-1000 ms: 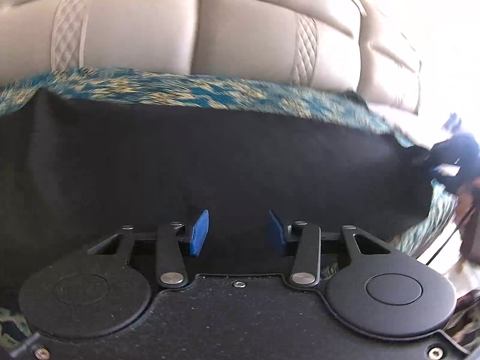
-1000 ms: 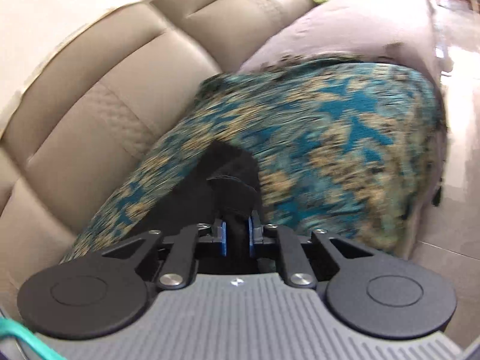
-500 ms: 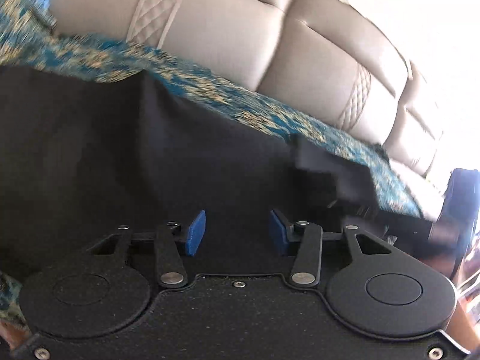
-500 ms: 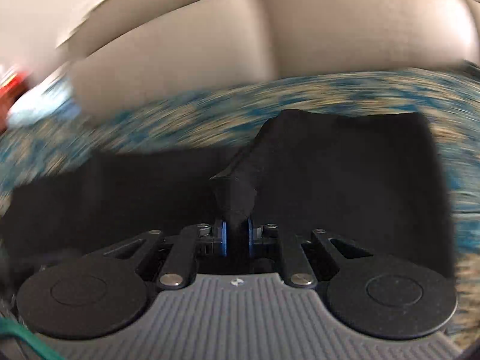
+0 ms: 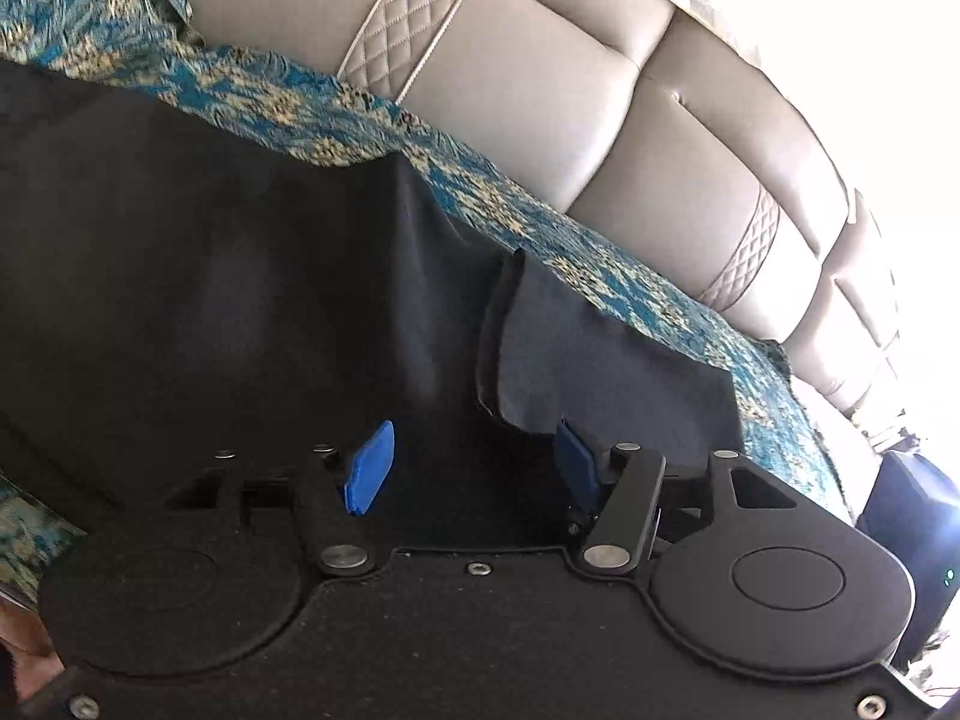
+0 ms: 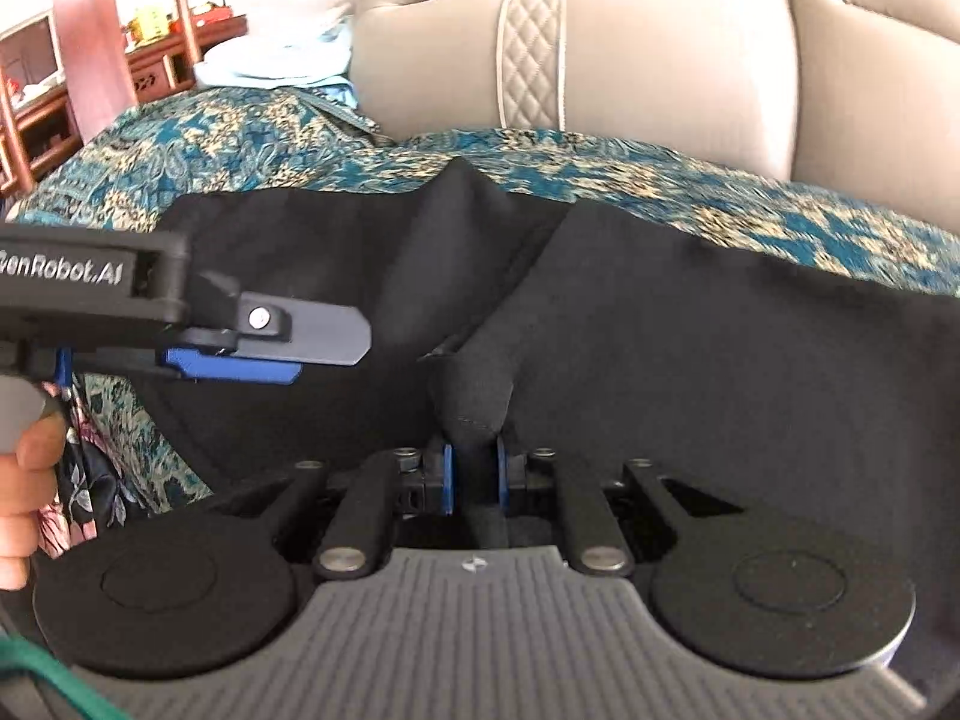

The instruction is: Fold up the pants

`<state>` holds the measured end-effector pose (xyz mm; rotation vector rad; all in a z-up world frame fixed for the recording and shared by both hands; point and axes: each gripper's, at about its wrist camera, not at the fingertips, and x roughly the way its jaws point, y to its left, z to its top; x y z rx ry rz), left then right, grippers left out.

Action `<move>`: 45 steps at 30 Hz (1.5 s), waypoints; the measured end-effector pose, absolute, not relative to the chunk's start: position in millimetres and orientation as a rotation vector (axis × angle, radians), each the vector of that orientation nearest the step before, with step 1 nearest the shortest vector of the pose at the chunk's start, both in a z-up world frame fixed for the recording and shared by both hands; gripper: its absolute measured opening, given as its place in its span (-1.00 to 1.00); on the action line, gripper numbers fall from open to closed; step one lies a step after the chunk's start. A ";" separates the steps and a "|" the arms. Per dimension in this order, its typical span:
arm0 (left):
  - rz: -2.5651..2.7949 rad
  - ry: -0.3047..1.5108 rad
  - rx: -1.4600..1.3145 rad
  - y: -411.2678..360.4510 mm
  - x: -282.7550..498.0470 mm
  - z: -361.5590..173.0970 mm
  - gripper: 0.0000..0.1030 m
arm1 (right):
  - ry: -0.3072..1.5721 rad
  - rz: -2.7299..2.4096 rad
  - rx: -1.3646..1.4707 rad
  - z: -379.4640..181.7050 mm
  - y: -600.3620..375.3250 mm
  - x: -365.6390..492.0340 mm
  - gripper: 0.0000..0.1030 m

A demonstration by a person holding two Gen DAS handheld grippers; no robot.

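Observation:
Black pants (image 5: 228, 276) lie spread on a teal patterned sofa cover. In the left wrist view a folded-over part of them (image 5: 600, 360) lies on the right. My left gripper (image 5: 474, 459) is open and empty just above the black cloth. My right gripper (image 6: 474, 474) is shut on a bunched edge of the pants (image 6: 474, 390) and lifts it a little. The left gripper (image 6: 240, 354) also shows in the right wrist view, at the left, hovering over the pants.
The teal and gold sofa cover (image 5: 540, 222) (image 6: 228, 138) lies under the pants. Beige leather back cushions (image 5: 540, 90) (image 6: 660, 60) rise behind. Wooden furniture (image 6: 90, 60) stands at the far left. A hand (image 6: 24, 468) holds the left gripper.
My right gripper has carried the pants end across to the left, folding it over the rest. My left gripper stayed open and turned to the left over the cloth.

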<state>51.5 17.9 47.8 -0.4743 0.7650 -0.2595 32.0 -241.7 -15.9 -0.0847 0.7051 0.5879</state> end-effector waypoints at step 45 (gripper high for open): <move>-0.227 0.579 0.049 -57.3 19.4 60.5 -0.12 | 0.529 0.106 0.044 -0.2 -351.3 43.8 0.75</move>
